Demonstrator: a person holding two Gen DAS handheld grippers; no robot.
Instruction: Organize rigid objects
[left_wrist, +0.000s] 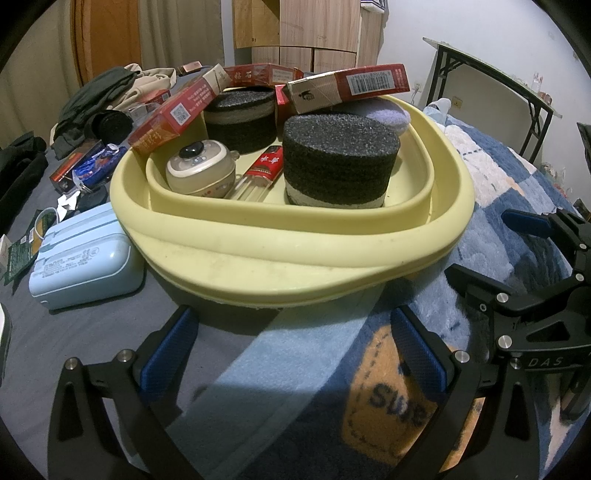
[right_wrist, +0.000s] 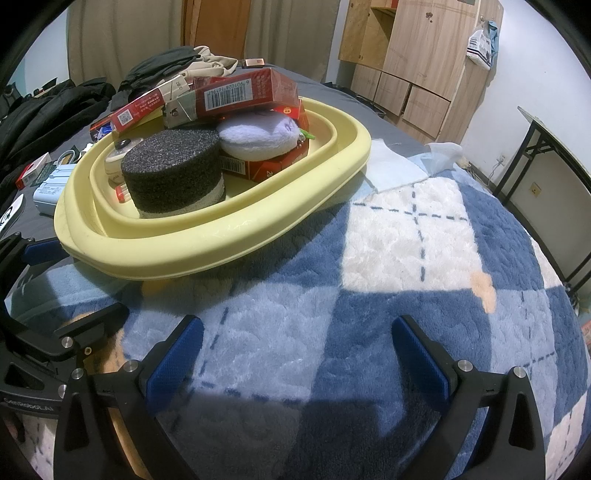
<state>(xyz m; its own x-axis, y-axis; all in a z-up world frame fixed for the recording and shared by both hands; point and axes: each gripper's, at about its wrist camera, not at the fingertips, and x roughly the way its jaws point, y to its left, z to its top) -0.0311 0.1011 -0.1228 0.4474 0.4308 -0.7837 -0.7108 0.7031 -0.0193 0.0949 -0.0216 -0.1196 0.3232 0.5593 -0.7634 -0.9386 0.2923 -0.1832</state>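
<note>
A pale yellow basin sits on a bed, its near edge resting on a blue-and-white checked fleece blanket. Inside it, a black foam cylinder with a white base stands at the near right, and a second black foam cylinder stands behind it to the left. A cream round gadget lies at the near left, with a small red packet between it and the near cylinder. Long red cartons lean across the far rim, one over a lavender plush pad. Left of the basin, on the grey sheet, lies a light blue case.

The left gripper is spread wide and empty, just in front of the basin's near rim. The right gripper is also wide and empty, over the blanket to the right of the basin.
</note>
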